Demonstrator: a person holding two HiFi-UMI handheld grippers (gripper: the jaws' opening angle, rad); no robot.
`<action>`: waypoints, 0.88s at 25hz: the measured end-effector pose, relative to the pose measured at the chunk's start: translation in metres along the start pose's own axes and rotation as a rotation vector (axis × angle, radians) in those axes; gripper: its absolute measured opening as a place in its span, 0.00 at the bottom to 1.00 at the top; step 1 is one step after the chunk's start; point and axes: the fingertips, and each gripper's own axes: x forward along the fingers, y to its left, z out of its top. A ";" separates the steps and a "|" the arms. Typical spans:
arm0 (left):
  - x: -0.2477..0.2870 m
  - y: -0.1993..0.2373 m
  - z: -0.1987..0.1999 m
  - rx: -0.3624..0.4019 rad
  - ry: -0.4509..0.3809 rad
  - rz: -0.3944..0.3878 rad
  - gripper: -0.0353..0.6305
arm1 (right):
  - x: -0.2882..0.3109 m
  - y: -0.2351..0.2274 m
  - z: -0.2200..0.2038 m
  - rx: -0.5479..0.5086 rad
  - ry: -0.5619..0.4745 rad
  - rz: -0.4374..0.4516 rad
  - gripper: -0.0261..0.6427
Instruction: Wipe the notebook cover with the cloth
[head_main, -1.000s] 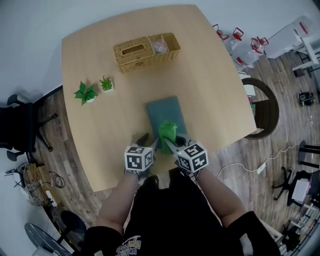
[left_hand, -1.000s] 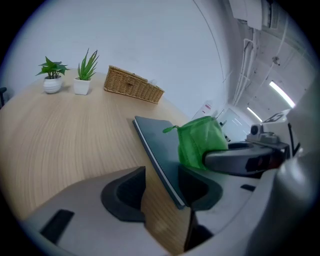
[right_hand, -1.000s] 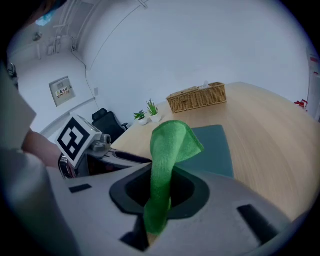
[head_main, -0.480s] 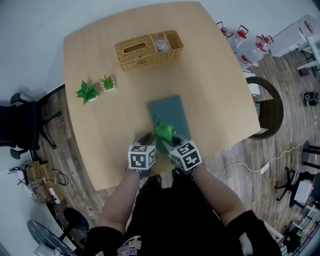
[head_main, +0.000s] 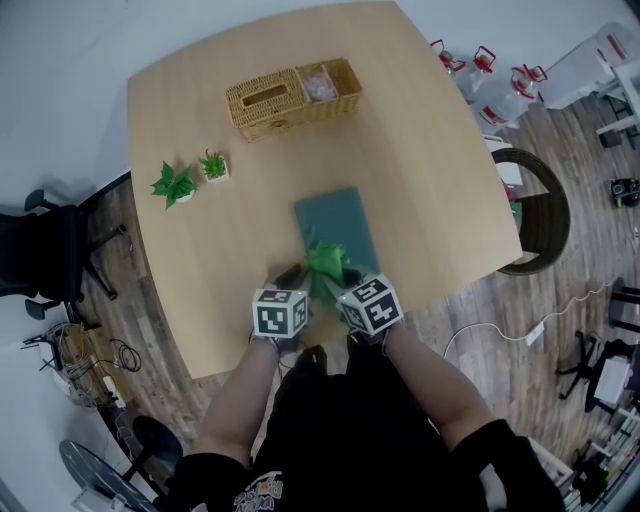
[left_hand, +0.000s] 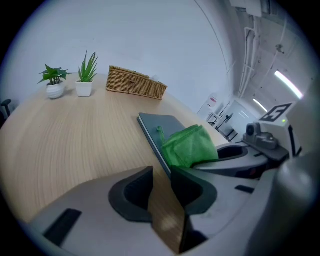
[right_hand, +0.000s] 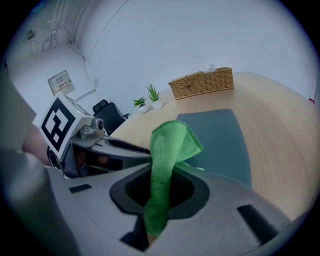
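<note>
- Both forearms (head_main: 250, 385) come up from the bottom of the head view and converge at the table's near edge. The grippers sit side by side, marker cubes (head_main: 279, 313) close together but apart.
- Left gripper (left_hand: 161, 174): held low over the table (head_main: 210, 250), pointing along the notebook's left edge. The jaws are opening with a narrow gap, and only bare wood shows between them.
- Right gripper (right_hand: 160, 172): jaws closed on the green cloth (right_hand: 172, 142). A bunched fold stands up above the pads and a tail hangs below them.
- Notebook (head_main: 335, 220): dark teal, lying flat on the near half of the table, long side running away from the person. The cloth is over its near end.
- Hidden: in the head view the cloth and both grippers cover the notebook's near end. The right gripper's pads are behind the cloth. I cannot tell whether the cloth presses on the cover or hangs just above it.
- The contents of the wicker basket (head_main: 292, 98) are too small to make out.
- Open room: bare wood on both sides of the notebook. The two potted plants (head_main: 190, 177) stand well off to the left, and the basket is well beyond the far end.
</note>
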 end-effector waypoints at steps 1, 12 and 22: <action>0.000 0.000 0.000 0.001 -0.001 0.002 0.21 | -0.001 -0.001 0.000 0.000 0.002 -0.001 0.14; 0.000 0.002 0.000 0.005 -0.001 0.015 0.19 | -0.025 -0.040 -0.004 0.056 -0.010 -0.071 0.14; 0.000 0.001 0.000 -0.001 0.002 0.003 0.19 | -0.051 -0.078 -0.010 0.115 -0.028 -0.151 0.14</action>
